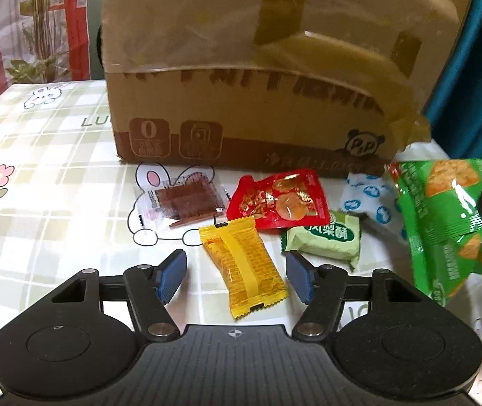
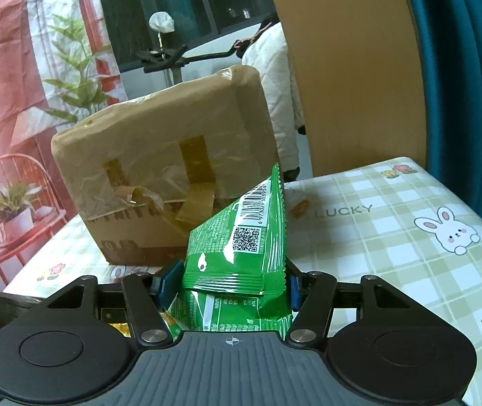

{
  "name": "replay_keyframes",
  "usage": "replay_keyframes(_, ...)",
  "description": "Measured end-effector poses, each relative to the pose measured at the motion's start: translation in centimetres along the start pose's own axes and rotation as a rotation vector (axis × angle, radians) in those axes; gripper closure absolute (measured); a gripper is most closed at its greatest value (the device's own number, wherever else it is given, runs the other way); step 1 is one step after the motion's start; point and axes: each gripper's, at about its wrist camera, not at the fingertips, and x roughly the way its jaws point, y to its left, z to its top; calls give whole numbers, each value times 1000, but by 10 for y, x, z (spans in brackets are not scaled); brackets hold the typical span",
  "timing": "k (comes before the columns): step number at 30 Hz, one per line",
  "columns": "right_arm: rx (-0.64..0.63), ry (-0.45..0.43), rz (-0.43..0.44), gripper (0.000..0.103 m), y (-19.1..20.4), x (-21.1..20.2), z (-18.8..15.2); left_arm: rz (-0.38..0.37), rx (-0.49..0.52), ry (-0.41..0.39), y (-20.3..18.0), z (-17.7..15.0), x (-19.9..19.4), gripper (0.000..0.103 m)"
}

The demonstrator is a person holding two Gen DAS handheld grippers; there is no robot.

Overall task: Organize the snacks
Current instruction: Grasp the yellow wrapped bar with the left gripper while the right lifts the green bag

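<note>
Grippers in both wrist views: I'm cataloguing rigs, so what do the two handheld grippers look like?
Both look alike. The left gripper has a matte black body with two round discs, black linkage arms with silver pivot pins, and ribbed blue pads. A small crosshair mark sits on a grey ribbed centre plate. The right gripper shows the same build. No cables or sleeves are visible.

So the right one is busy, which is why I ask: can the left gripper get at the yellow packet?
Probably yes: the left gripper stands open astride the yellow packet, nothing covering it.
</note>
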Motion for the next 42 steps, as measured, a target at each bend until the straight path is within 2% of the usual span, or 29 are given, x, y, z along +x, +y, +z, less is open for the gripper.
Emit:
replay_keyframes(5,17,3,13,48,-3,2,-6,71,43,4,-14,2,13,36)
replay_keyframes(6,21,3,13,48,-3,1,-8,88,53,0,-17,2,14,39)
replay_keyframes(9,33,1,13,47,-5,-1,-11,129,67,-10,-20,2,16,66)
replay_keyframes(10,35,0,12,47,-5,-2,-12,120,51,-3,-19,3,14,67)
replay_keyframes(21,39,-27,8,48,-2,-10,-12,118,9,-96,1,-15,-40,68)
replay_keyframes(30,16,-71,8,48,8,-28,0,134,-31,-195,13,-12,-76,68)
replay_keyframes(42,10,-132,-81,48,-4,-58,18,98,-43,-249,14,-7,-86,67)
